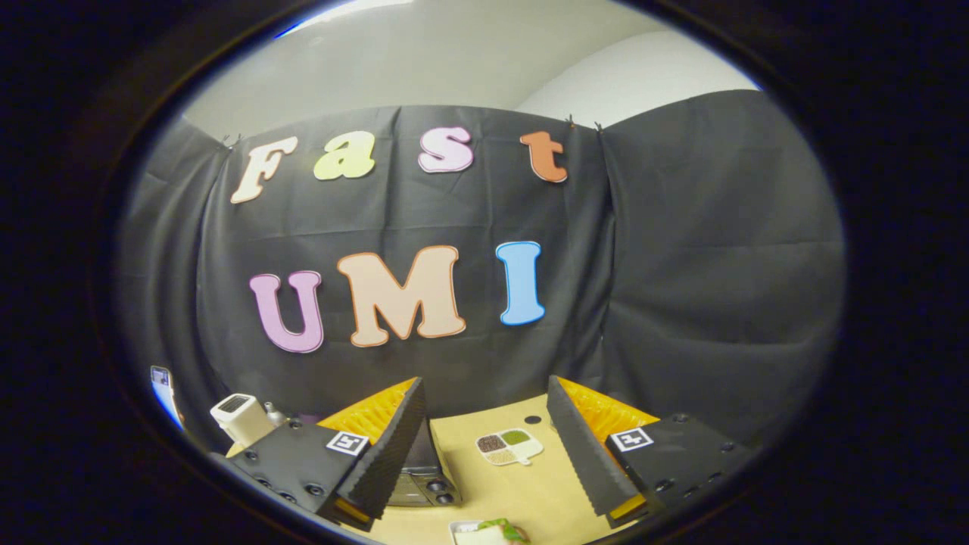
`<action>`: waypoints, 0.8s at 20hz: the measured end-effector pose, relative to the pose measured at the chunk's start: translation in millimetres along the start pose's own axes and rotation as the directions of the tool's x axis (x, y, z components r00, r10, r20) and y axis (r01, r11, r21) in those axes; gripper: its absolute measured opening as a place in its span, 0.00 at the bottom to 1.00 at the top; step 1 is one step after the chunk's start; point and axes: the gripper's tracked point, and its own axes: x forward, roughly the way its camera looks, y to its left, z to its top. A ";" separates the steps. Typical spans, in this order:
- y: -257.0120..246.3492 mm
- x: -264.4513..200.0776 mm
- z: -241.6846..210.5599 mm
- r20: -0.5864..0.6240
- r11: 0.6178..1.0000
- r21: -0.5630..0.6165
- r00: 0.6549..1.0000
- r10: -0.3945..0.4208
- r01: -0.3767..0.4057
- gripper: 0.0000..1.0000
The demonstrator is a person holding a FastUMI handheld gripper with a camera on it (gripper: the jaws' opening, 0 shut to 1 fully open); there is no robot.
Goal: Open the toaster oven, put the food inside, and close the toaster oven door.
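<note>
My gripper (pixel 484 424) is held high above the wooden table (pixel 530 484), its two fingers wide apart with nothing between them. The toaster oven (pixel 420 477) stands on the table below and just behind the left finger (pixel 386 446), which hides most of it; its knobs show at its right side. Whether its door is open I cannot tell. A white plate of food (pixel 488 532) with something green on it lies on the table nearest to me, below the gap between the fingers.
A small white divided dish (pixel 509 446) with dark and green fillings lies on the table beyond the fingers, with a small dark spot (pixel 532 419) behind it. A white boxy device (pixel 241 416) stands to the left of the left finger. The black cloth wall closes the back.
</note>
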 end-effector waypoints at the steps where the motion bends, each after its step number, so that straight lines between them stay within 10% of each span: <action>1: 0.5 1.3 -0.4 -0.006 1.000 -0.004 1.000 0.002 -0.002 0.96; 16: 29.3 23.2 -25.7 -0.052 0.994 -0.026 0.993 0.104 -0.106 0.96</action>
